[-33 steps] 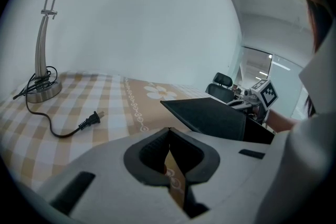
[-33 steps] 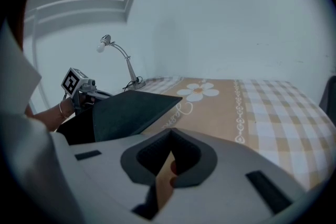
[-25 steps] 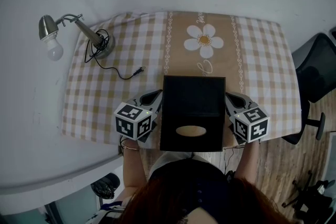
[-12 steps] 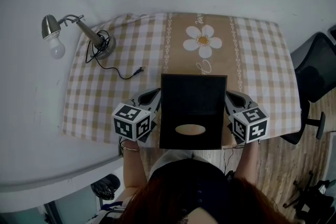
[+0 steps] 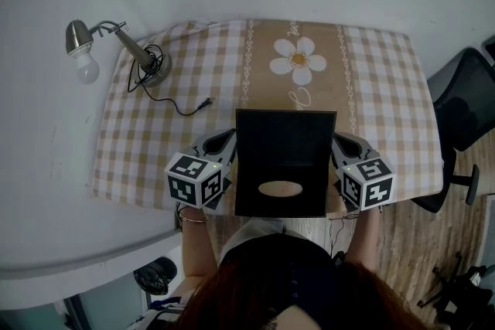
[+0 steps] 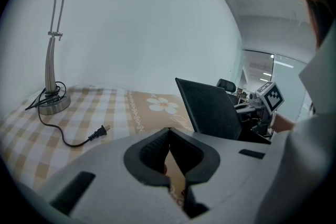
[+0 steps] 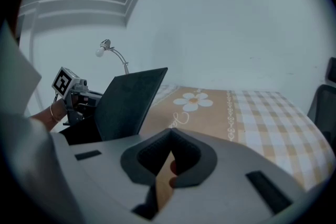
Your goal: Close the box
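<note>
At lower centre of the frame, my left gripper [image 5: 223, 141] and right gripper [image 5: 343, 141], both pressed together and empty, flank the black box [image 5: 285, 201], its lid [image 6: 212, 110] raised.

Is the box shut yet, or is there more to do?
Not shut yet. Nothing looks finished: the black lid stands tilted up above the box. In hand: the left tongs and right tongs sit on either side of the box, jaws together, gripping nothing. I cannot tell what props the lid. Left to do: bring the lid down flat.
</note>
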Demonstrator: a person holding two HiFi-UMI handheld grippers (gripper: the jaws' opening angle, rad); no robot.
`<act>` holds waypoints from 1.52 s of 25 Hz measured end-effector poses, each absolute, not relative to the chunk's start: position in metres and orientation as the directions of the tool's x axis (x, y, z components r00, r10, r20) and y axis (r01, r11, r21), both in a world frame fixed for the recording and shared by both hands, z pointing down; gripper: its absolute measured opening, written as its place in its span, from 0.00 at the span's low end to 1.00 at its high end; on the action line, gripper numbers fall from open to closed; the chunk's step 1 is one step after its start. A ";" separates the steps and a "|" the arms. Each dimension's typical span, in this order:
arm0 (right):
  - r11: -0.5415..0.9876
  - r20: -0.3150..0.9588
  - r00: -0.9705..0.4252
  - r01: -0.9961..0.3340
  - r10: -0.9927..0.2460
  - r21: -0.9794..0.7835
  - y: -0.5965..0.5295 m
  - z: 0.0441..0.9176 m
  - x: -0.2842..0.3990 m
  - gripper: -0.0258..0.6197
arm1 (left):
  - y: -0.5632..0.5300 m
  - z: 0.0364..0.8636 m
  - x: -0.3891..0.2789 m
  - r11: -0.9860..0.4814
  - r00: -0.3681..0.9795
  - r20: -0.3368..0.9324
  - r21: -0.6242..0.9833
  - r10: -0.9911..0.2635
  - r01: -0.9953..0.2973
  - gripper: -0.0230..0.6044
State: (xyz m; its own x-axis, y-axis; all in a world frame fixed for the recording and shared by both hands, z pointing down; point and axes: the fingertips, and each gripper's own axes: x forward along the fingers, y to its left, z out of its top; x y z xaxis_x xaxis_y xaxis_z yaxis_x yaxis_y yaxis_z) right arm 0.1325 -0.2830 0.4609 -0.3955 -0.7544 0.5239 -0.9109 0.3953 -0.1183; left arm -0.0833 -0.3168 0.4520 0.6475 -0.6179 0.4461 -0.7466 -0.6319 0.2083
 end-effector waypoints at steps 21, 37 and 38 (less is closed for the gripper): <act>0.326 0.491 -0.333 -0.940 -0.805 -0.102 -0.272 0.449 0.135 0.07 | -0.304 0.439 -0.087 -0.614 0.633 0.407 0.195 -0.659 -0.765 0.08; 0.245 0.483 -0.235 -0.969 -0.843 -0.043 -0.265 0.445 0.140 0.07 | -0.296 0.435 -0.090 -0.575 0.599 0.380 0.188 -0.705 -0.796 0.08; 0.242 0.482 -0.233 -0.969 -0.845 -0.044 -0.265 0.445 0.140 0.07 | -0.296 0.435 -0.091 -0.576 0.599 0.379 0.186 -0.705 -0.796 0.08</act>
State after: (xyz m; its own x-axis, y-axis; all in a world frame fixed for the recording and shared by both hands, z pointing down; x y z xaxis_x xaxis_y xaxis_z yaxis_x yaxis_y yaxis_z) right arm 0.1402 -0.2647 0.4447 -0.2330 -0.8446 0.4821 -0.9692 0.2423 -0.0438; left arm -0.0906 -0.2956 0.4350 0.5989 -0.7054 0.3792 -0.7961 -0.5757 0.1864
